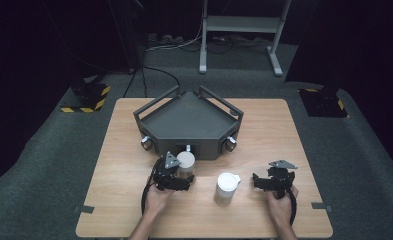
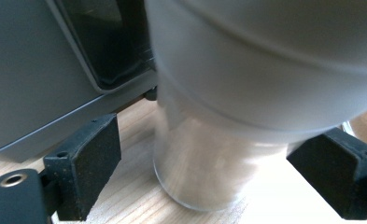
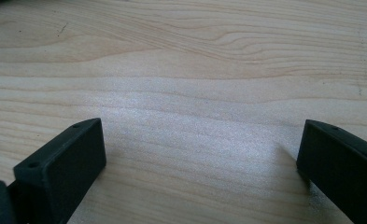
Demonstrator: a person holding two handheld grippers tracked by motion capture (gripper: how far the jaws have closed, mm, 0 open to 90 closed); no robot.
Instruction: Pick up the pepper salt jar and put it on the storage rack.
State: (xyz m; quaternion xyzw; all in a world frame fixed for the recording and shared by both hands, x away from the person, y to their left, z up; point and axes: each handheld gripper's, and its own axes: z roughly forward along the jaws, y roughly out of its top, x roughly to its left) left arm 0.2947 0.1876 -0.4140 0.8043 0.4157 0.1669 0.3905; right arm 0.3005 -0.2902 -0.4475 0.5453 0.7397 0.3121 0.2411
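The left gripper [image 2: 204, 172] is held spread around a lidded clear cup [image 2: 209, 168], untouched. The right gripper [image 3: 200, 163] is held spread over bare table [image 3: 195, 70], at the 3 o'clock side of a white jug [image 1: 227, 188].

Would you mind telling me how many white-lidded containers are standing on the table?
2: one container between the left gripper's jaws, near the grey tray; the other stands free mid-table, between the grippers.

Light falls from above onto the table [image 1: 264, 130], while the room around it stays nearly black. In the left gripper view the white container [image 2: 265, 84] is blurred and washed out. In the right gripper view, a pale sheen glares off the wood.
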